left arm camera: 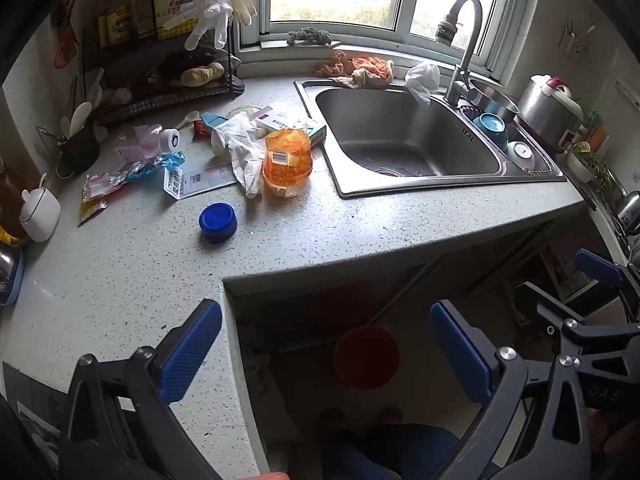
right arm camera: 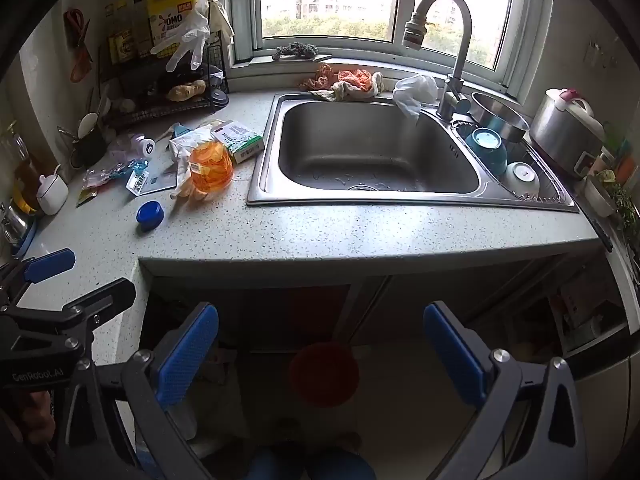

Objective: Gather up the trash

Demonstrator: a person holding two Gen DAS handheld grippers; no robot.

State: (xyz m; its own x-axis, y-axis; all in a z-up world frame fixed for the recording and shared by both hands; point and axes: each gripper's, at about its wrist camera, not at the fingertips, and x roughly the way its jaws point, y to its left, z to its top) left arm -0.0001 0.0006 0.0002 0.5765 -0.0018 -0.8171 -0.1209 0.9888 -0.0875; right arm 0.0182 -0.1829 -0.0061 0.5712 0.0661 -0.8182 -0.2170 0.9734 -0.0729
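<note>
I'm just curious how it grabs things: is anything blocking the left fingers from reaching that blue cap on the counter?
Nothing visible does. The blue cap sits alone on bare counter, nearer than the litter pile, and the open left gripper hangs in front with only counter between.

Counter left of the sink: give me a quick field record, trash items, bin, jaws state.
surface: speckled grey stone counter
trash cluster: orange crumpled plastic bag, white crumpled disposable glove, green-and-white cardboard box, blue round plastic cap, pink-and-blue foil wrappers
cap position: apart from the cluster, nearer the counter edge
bin: red round bucket on the floor below the counter
sink: stainless steel basin, no trash seen inside
left gripper: jaws open, holding nothing
right gripper: jaws open, holding nothing
</note>
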